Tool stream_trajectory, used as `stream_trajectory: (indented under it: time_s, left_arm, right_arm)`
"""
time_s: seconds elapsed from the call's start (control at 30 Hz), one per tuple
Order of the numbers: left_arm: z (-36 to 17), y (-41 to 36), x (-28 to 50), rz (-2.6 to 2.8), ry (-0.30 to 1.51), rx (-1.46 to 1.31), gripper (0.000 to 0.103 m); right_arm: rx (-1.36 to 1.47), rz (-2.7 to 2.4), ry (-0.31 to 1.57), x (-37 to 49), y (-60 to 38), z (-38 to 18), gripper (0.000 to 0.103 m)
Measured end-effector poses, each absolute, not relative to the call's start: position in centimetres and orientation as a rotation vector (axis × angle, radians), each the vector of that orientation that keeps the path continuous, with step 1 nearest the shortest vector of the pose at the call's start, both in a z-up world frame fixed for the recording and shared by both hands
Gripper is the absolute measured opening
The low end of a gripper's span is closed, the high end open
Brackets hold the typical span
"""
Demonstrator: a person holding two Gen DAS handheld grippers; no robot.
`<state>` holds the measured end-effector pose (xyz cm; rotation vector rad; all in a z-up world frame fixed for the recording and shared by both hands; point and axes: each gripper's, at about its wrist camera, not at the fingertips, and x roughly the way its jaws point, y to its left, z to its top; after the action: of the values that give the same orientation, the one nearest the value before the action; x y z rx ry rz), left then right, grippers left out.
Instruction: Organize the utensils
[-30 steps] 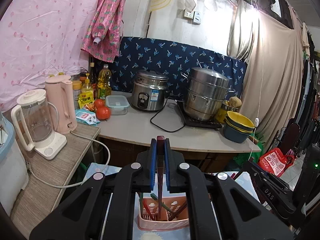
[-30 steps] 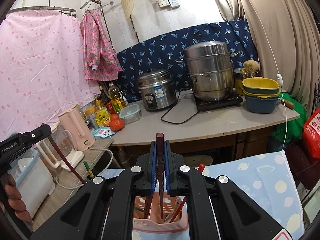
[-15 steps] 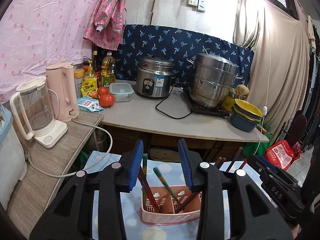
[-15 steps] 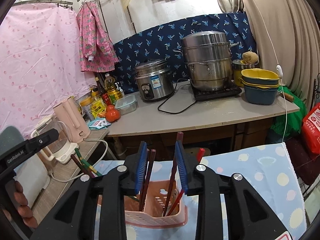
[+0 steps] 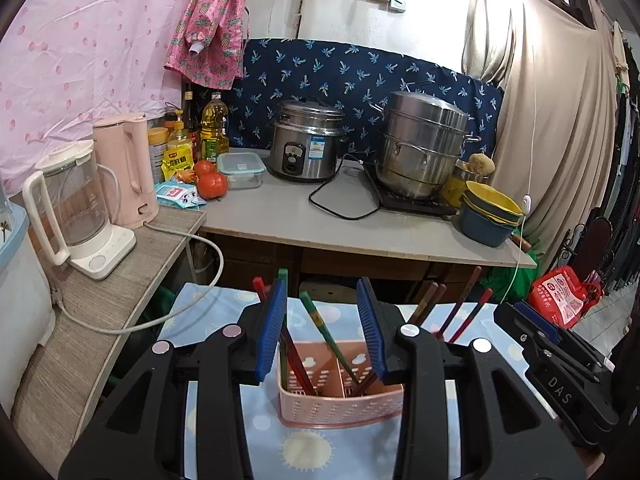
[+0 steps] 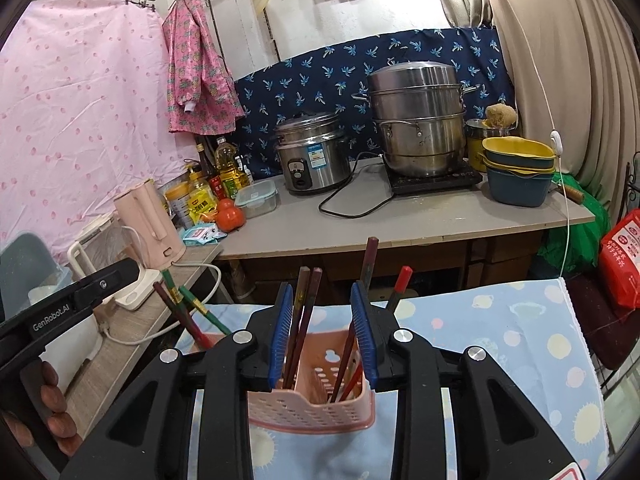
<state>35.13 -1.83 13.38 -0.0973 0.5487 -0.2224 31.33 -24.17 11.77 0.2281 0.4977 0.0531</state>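
Over the spotted cloth (image 5: pixel 224 420), both grippers hang above the pink basket (image 5: pixel 340 404), jaws parted and empty.

The left gripper (image 5: pixel 326 330) and right gripper (image 6: pixel 322 332) have just been opening; neither has hold of anything. The chopsticks (image 6: pixel 302 316) stand nearly upright in the basket's two compartments, leaning a little, tips down, straight ahead and just below each pair of jaws. Both hands look equally near, I'd say. The green chopstick (image 5: pixel 328 336) slants across the left side.

Cramped home kitchen: rice cooker (image 5: pixel 306 152) and stacked steel steamer pot (image 5: pixel 420 146) on counter (image 5: pixel 360 232), oil bottles (image 5: pixel 214 126), tomatoes (image 5: pixel 212 185), kettle (image 5: pixel 126 170), laundry hanging on wall (image 5: pixel 208 20).
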Motion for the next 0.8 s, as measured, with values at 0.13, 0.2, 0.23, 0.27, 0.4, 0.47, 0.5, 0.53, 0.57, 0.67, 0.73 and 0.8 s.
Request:
stream_trajectory:
  time_s: [0.13,0.2,0.23,0.27,0.4,0.47,0.5,0.53,0.57,0.67,0.73,0.8]
  left_arm:
    - [12.7,-1.6,33.8,-0.214,0.564,-0.094,0.041]
    - [12.3,-1.5,32.9,-0.209,0.572,-0.09,0.045]
    - [12.0,-1.5,32.5,-0.209,0.579,-0.088,0.045]
    - [11.7,-1.5,32.0,-0.209,0.588,-0.089,0.045]
    - [10.6,-1.8,30.0,-0.211,0.613,-0.081,0.05]
    - [9.9,-2.0,28.9,-0.206,0.625,-0.073,0.054]
    - [9.6,-2.1,28.4,-0.207,0.631,-0.071,0.054]
    - [9.3,-2.1,27.9,-0.207,0.638,-0.069,0.055]
    - [9.0,-2.1,27.5,-0.206,0.646,-0.067,0.057]
    - [7.7,-2.1,26.0,-0.198,0.668,-0.066,0.063]
    - [7.1,-2.2,25.2,-0.19,0.679,-0.066,0.068]
    - [6.5,-2.4,24.5,-0.188,0.693,-0.061,0.07]
  right_arm:
    - [0.215,0.048,0.518,29.9,-24.0,11.4,0.033]
    - [0.206,0.044,0.527,28.8,-24.0,11.2,0.036]
    - [0.197,0.039,0.529,28.3,-23.9,11.1,0.036]
    - [0.18,0.029,0.531,27.7,-23.7,11.0,0.037]
    - [0.134,0.02,0.551,25.4,-22.9,10.5,0.04]
    - [0.124,0.016,0.555,24.1,-22.6,10.2,0.043]
    - [0.122,0.012,0.558,23.6,-22.5,10.1,0.044]
    - [0.118,0.007,0.564,23.0,-22.4,9.9,0.045]
    - [0.112,0.007,0.57,22.6,-22.2,9.7,0.045]
    - [0.093,-0.006,0.59,21.2,-21.8,9.2,0.046]
    - [0.098,-0.005,0.604,20.6,-21.8,8.8,0.047]
    - [0.111,0.003,0.619,19.9,-21.9,8.3,0.05]
